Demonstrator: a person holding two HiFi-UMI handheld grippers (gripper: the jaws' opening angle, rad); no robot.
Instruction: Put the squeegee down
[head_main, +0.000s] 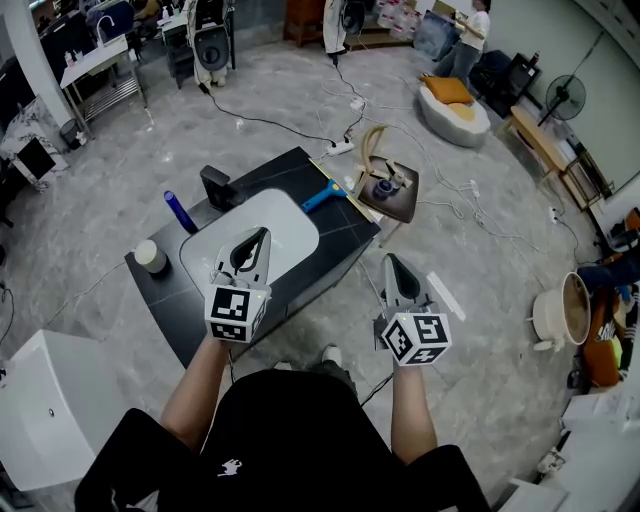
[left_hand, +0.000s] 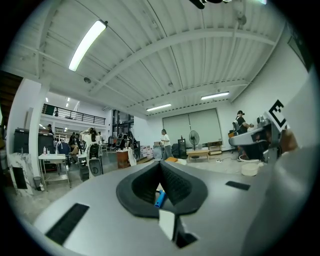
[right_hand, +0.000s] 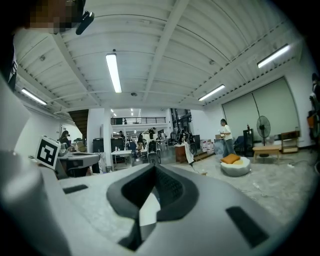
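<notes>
Floor, grey stone-look w/ cables strewn, fills most of the head view. Dark table stands ahead of the person, w/ a white oval board lying on it. L gripper shows over the board's near side, pointing roughly level; its own view has the jaws closed tip to tip, nothing gripped. R gripper is off the table's right edge, over floor; jaws likewise together, empty. Squeegee lies flat near the table's far right corner, just beyond the board, blue handle toward the board, head at the table edge, well apart from both grippers. Judgement: task item is already down, no hold on it. Handling est.: light; handle stiff plastic, prob. smooth; blade strip soft and flexible. If re-handled, grip mid-handle across its width, not the blade; some slip risk on the smooth handle.
</notes>
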